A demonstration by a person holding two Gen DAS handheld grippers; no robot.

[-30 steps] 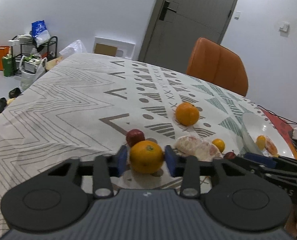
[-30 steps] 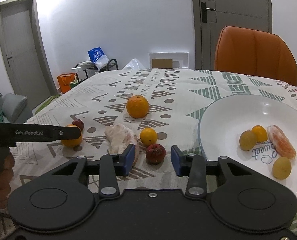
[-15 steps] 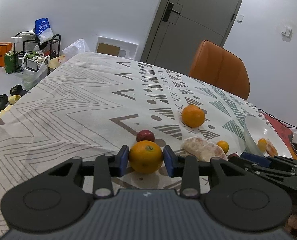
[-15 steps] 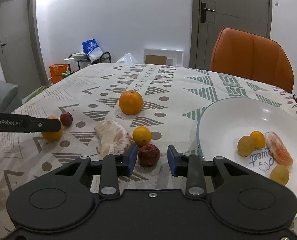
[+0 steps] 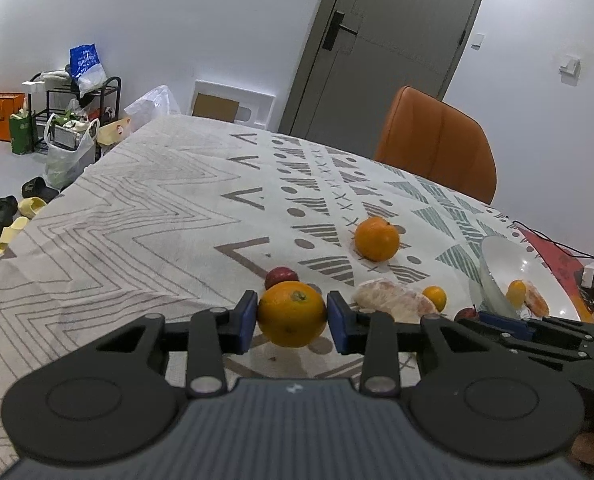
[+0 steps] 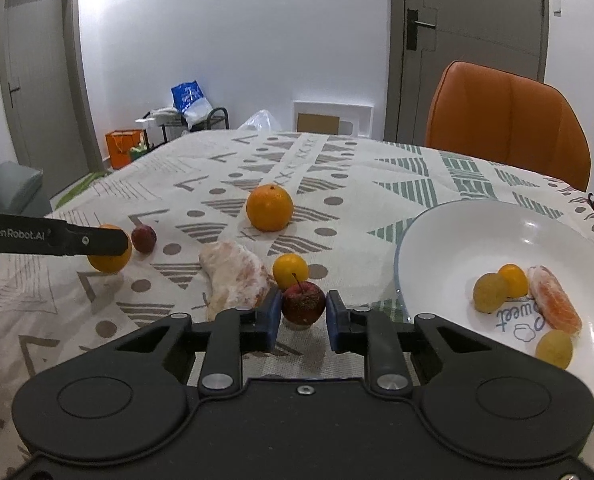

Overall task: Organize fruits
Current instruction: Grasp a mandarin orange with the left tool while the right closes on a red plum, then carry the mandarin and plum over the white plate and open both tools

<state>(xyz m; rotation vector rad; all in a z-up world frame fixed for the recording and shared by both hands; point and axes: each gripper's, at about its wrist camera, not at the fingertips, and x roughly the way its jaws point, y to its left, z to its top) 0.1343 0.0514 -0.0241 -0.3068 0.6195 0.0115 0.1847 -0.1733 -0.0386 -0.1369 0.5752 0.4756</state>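
Our left gripper (image 5: 292, 315) has its jaws pressed to both flanks of an orange (image 5: 292, 313), which fills the gap between the blue pads; our right gripper (image 6: 300, 314) has its jaws narrowed about a small red apple (image 6: 303, 302), the left pad touching, the right pad at most a sliver off, so we cannot tell that this grip is complete. We judge the step in hand to be securing both fruits for the white plate (image 6: 449, 240), which lies just right of the right jaws; to do it well we should firm the right jaws squarely across the apple's middle and lift both fruits straight up before swinging over the rim. The orange looks round, firm and dimpled; the apple is dull, speckled, with a thin stem. Just left of the right jaws lies a peeled citrus piece (image 6: 237, 280), just ahead a small tangerine (image 6: 290, 270), farther ahead on the counter (image 6: 337, 168) a second orange (image 6: 269, 207)
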